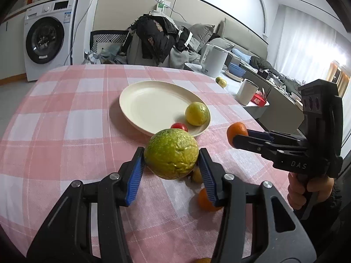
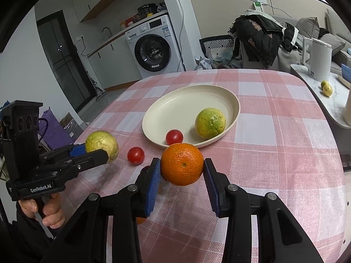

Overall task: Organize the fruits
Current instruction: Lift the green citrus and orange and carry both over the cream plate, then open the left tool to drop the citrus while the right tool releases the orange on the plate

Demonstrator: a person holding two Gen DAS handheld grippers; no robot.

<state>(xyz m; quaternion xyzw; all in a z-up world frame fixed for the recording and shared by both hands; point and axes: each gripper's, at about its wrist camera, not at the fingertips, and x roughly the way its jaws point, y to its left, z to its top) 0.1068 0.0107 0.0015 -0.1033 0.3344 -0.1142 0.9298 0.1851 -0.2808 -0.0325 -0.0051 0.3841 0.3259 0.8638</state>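
My left gripper (image 1: 171,164) is shut on a green-yellow citrus fruit (image 1: 171,154) and holds it above the pink checked cloth; it also shows in the right wrist view (image 2: 103,151). My right gripper (image 2: 182,167) is shut on an orange (image 2: 182,164), short of the plate's near rim; it also shows in the left wrist view (image 1: 238,134). A cream plate (image 2: 175,107) holds a yellow-green citrus (image 2: 210,122) and a cherry tomato (image 2: 174,137). Another tomato (image 2: 135,155) lies on the cloth left of the plate.
A small orange (image 1: 205,200) and a small yellow fruit (image 1: 196,175) lie on the cloth under my left gripper. A side counter at the right holds a white kettle (image 2: 319,59), two small fruits (image 2: 326,87) and a cup (image 1: 246,92). A chair piled with clothes (image 1: 158,37) stands behind the table.
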